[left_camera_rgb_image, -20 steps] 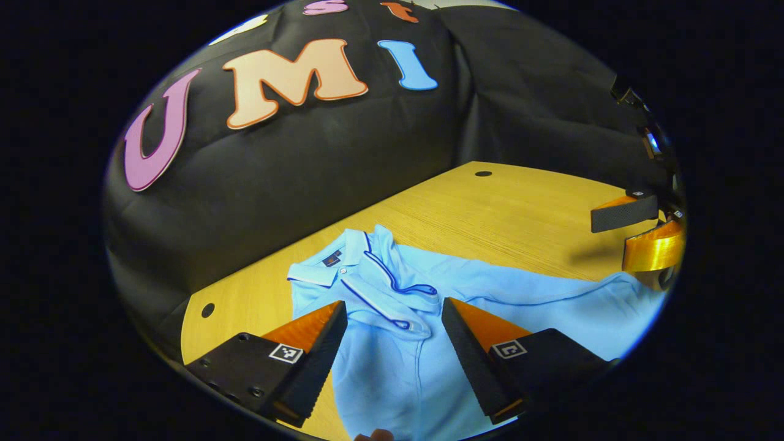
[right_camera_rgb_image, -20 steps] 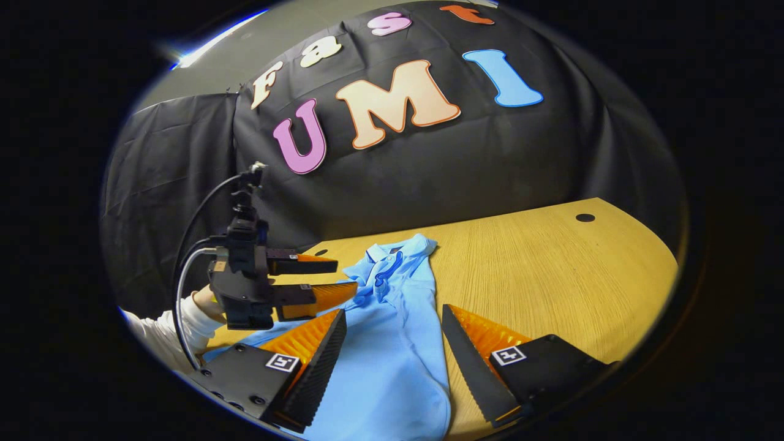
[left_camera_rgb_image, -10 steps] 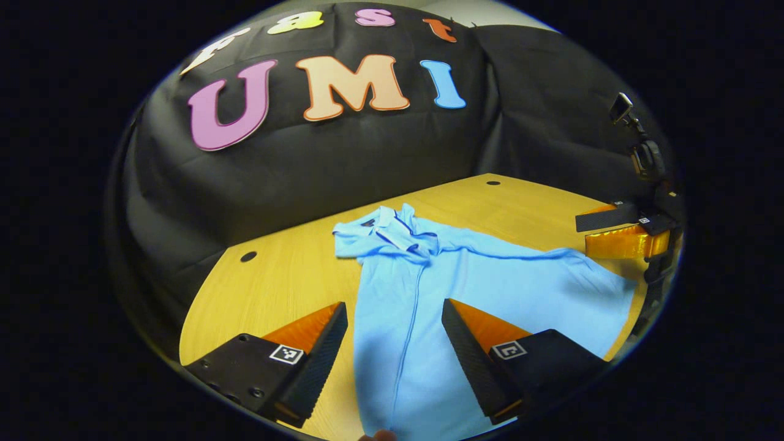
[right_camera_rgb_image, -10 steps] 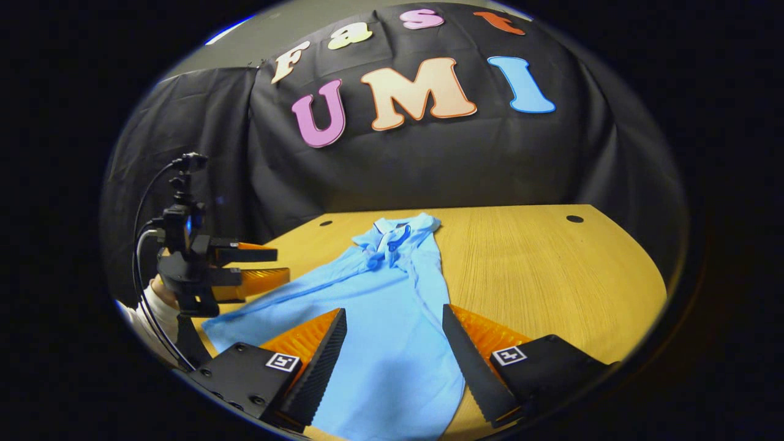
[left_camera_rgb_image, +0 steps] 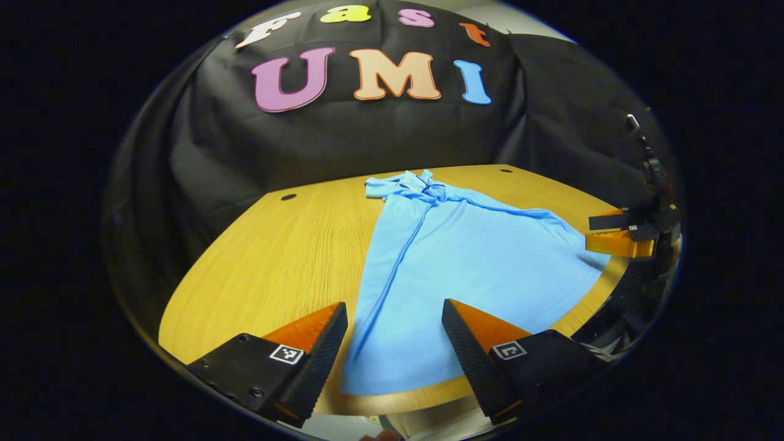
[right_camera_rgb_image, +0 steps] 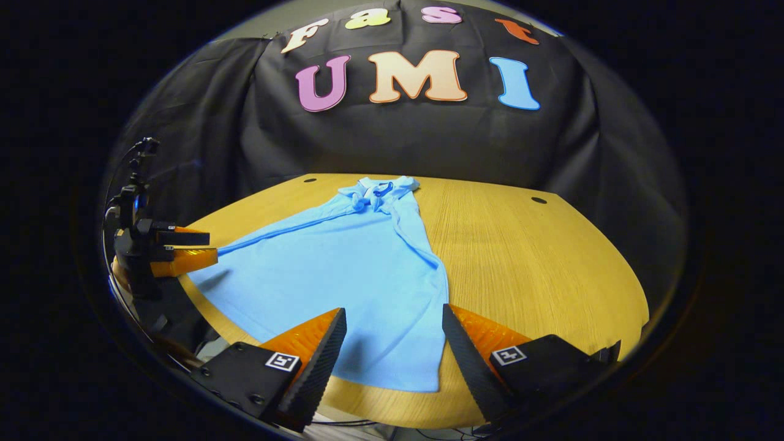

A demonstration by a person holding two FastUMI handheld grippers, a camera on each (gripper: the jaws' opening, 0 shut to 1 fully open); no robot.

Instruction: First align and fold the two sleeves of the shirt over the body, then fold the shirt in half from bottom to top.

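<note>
A light blue polo shirt lies flat on the wooden table, collar at the far end and hem by the near edge. Its sides look folded in over the body. My left gripper is open just above the hem's left part, holding nothing. In the right gripper view the shirt stretches away to its collar. My right gripper stands open over the hem's right corner. The right gripper also shows beside the shirt's right edge, and the left gripper hovers at its left edge.
Black cloth walls close in the table at the back and sides. Small round holes sit near the table's far corners. Bare wood lies on both sides of the shirt. Cables hang below the near edge.
Both grippers have drawn back from the collar end toward the table's near edge, staying open. The whole shirt down to its hem has come into sight.
</note>
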